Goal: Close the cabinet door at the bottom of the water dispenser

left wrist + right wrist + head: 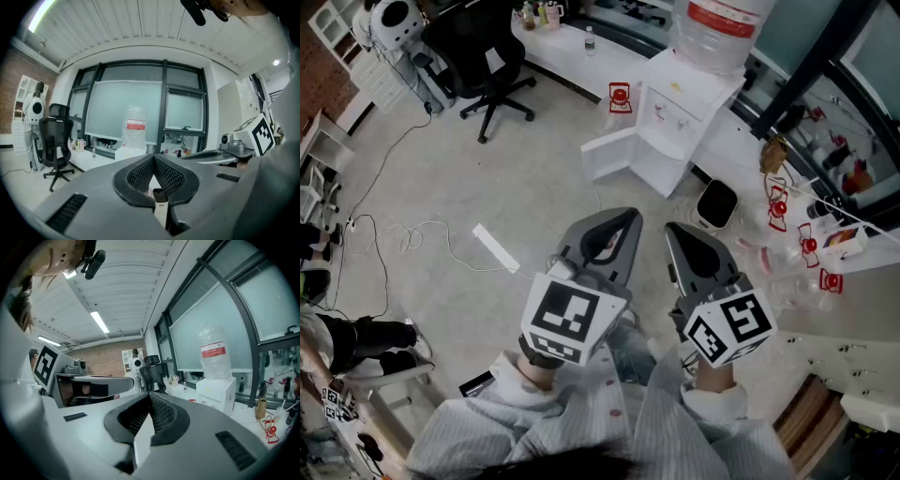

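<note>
The white water dispenser (680, 112) stands on the floor ahead of me at the upper right, with a big clear bottle (717, 23) on top. Its bottom cabinet door (609, 153) is swung open to the left. Both grippers are held up side by side well short of it, pointing toward it. My left gripper (623, 218) is shut with nothing between its jaws, and so is my right gripper (678, 232). In the left gripper view the dispenser (132, 151) shows just past the shut left gripper (153, 159). In the right gripper view the dispenser (216, 391) stands to the right of the shut right gripper (150, 397).
A black office chair (483, 56) stands at the far left, with cables (412, 234) and a white strip (495, 248) on the floor. A small white-and-black box (715, 204) sits right of the dispenser. Red-and-white items (806, 246) and a counter lie at the right. A person (356, 337) sits at the lower left.
</note>
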Demonstrator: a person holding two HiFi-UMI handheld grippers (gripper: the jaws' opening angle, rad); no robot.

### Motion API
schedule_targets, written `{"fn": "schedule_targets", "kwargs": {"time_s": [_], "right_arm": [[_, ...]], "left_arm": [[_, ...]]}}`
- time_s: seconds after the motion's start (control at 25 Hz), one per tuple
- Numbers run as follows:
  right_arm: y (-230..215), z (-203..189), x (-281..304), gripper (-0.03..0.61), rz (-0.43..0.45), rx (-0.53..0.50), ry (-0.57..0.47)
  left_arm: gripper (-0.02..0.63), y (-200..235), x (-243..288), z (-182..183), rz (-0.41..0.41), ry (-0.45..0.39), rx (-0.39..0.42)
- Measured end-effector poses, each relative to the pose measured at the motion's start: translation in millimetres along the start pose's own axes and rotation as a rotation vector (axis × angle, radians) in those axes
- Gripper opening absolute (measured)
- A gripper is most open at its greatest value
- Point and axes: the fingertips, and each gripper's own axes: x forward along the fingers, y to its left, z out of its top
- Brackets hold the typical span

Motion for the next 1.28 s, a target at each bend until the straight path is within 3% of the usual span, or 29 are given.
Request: {"fn": "schedule_targets", "kwargs": {"time_s": [0.44,0.72,1.0,1.28], "right_arm": [[-0.5,-6.0,-10.0,0.014,0.024,-0.007,0.012],[-3.4,-16.0,-13.1,0.014,0.058,-0.006,0.032],[-13.7,-17.2,18.0,0.014,0.097,0.008,0.048],[-29.6,-3.2,96.0,0.014,0.107,0.016,0.059]], "left_arm": [[0.011,-1.0,0.0,-1.0,0.048,-0.004,-0.003],[0.011,14.2,-3.8,-10.0,0.125,-0.003,-0.042],[0.011,53.7,4.2,-13.0,0.195,0.003,-0.055],[0.011,122.5,34.6,-9.7,0.203,0.018,-0.067]]}}
